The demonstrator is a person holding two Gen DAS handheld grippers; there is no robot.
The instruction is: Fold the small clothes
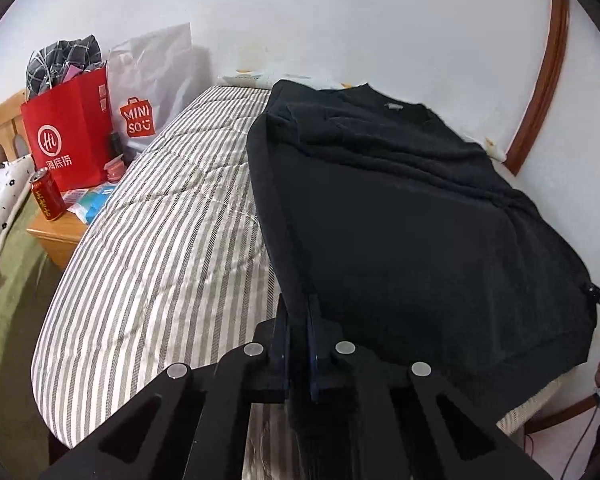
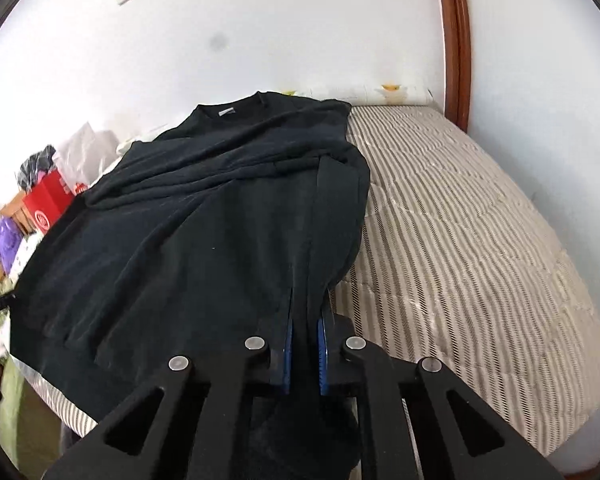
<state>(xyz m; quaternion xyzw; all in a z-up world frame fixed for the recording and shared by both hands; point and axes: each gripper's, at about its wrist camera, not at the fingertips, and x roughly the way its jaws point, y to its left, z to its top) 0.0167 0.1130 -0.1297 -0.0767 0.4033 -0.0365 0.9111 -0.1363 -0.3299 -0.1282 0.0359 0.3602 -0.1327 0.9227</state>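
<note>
Our left gripper (image 1: 298,308) pinches the sweater's (image 1: 400,216) hem corner at lower centre; our right gripper (image 2: 305,320) likewise clamps its corner. The sweater lies centre frame on the bed (image 2: 480,220), sleeves seemingly folded in; the lengthwise fold remains.

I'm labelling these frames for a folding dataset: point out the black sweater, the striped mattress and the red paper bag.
black sweater (image 1: 400,220), left wrist view, middle of its body.
striped mattress (image 2: 460,240), right wrist view, bare top surface.
red paper bag (image 1: 68,136), left wrist view, front face.
</note>
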